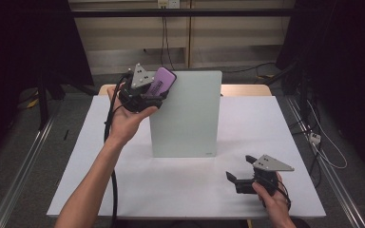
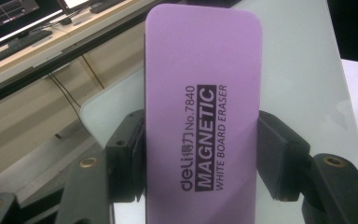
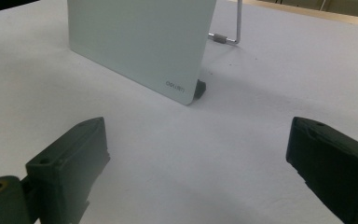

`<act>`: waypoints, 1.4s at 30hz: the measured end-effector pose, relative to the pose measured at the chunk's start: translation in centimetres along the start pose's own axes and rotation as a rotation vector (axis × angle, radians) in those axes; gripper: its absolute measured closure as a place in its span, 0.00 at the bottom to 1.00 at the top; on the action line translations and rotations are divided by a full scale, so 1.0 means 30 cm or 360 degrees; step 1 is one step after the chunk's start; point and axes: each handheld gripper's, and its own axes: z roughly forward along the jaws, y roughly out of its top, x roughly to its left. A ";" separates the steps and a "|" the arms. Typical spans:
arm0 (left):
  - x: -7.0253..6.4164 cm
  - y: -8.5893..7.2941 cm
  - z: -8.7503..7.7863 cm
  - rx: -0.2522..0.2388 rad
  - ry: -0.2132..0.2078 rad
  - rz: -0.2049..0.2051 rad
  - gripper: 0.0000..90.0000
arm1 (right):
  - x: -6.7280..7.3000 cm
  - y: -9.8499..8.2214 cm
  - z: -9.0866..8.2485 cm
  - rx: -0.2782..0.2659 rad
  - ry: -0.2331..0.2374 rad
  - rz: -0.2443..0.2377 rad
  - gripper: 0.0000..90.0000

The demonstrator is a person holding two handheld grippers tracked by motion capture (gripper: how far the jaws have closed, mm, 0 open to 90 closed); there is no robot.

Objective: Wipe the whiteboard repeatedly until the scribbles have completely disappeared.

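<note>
A purple magnetic whiteboard eraser point(image 1: 163, 81) point(image 2: 203, 116) is clamped between the jaws of my left gripper point(image 1: 148, 99) point(image 2: 200, 158), raised at the upper left corner of the pale glass whiteboard point(image 1: 186, 113) point(image 2: 303, 70) point(image 3: 140, 42). The board stands upright on the white table point(image 1: 123, 190). Whether the eraser touches the board cannot be told. My right gripper point(image 1: 240, 170) point(image 3: 196, 154) rests low near the table's front right, open, nothing between its jaws, pointing toward the board's lower corner.
A metal stand leg point(image 3: 230, 28) props the board from behind. A wooden desk edge point(image 1: 247, 89) lies behind the table. Cables point(image 1: 321, 142) trail on the floor to the right. Monitors and a keyboard point(image 2: 23, 28) sit on a desk farther off.
</note>
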 end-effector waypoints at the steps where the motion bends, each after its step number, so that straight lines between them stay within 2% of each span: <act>1: 0.001 -0.004 -0.001 -0.0004 0.0004 -0.0004 0.45 | 0.000 0.000 0.000 0.0000 0.0002 0.0004 0.06; 10: 0.017 -0.031 -0.027 -0.0007 0.0044 -0.0044 0.45 | -0.002 -0.001 0.000 0.0000 0.0001 0.0008 0.06; 13: 0.030 -0.050 -0.041 -0.0021 0.0015 -0.0077 0.45 | -0.002 -0.001 0.001 0.0000 0.0001 0.0007 0.06; 16: 0.038 -0.070 -0.059 -0.0050 0.0019 -0.0112 0.45 | -0.002 -0.001 0.001 0.0001 0.0000 0.0009 0.06; 21: 0.049 -0.086 -0.091 -0.0075 -0.0024 -0.0123 0.45 | -0.004 -0.001 0.001 -0.0003 -0.0007 0.0012 0.06; 23: 0.050 -0.093 -0.099 -0.0062 -0.0006 -0.0122 0.45 | -0.004 -0.001 0.001 -0.0001 -0.0009 0.0013 0.06; 26: 0.057 -0.109 -0.112 -0.0065 -0.0022 -0.0136 0.45 | -0.007 -0.001 0.003 0.0000 -0.0014 0.0023 0.06; 29: 0.061 -0.129 -0.120 -0.0073 -0.0099 -0.0184 0.45 | -0.009 0.001 0.007 -0.0001 -0.0018 0.0033 0.06; 31: 0.058 -0.138 -0.122 -0.0063 -0.0096 -0.0193 0.45 | -0.007 0.002 0.010 -0.0007 -0.0020 0.0033 0.06; 36: 0.064 -0.161 -0.119 -0.0033 -0.0136 -0.0268 0.45 | -0.007 0.002 0.011 -0.0010 -0.0019 0.0048 0.06; 40: 0.056 -0.171 -0.124 0.0008 -0.0140 -0.0270 0.45 | -0.010 0.001 0.009 -0.0012 -0.0021 0.0050 0.06; 42: 0.048 -0.175 -0.129 0.0008 -0.0175 -0.0254 0.45 | -0.010 0.001 0.008 -0.0009 -0.0021 0.0053 0.06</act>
